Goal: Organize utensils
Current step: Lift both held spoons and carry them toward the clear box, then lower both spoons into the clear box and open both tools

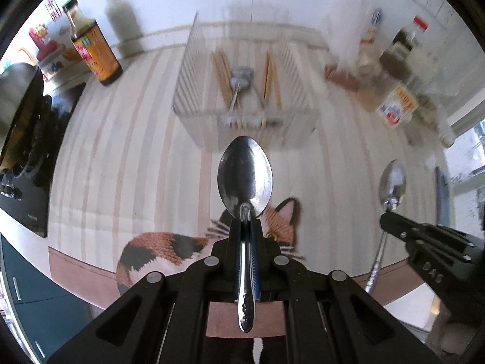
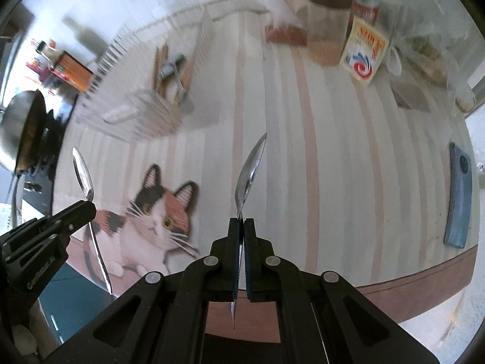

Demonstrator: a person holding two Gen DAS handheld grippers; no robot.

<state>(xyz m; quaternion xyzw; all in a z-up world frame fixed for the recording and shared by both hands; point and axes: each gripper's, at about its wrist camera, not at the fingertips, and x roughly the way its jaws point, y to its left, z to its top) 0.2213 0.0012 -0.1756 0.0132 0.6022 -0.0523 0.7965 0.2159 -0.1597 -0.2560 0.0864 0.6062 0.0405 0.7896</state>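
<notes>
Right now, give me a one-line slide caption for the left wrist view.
Left gripper jaws shut on a spoon above the striped cat mat, clear utensil rack ahead.

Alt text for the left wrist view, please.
The left gripper is shut on a steel spoon, bowl pointing at a clear utensil rack on a striped cat mat. At right, the right gripper holds a second spoon.

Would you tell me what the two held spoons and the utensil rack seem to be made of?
Both spoons: polished metal, probably stainless steel, with mirror reflections. Utensil rack: seemingly clear ribbed plastic, since the mat shows through; blur leaves it uncertain.
</notes>
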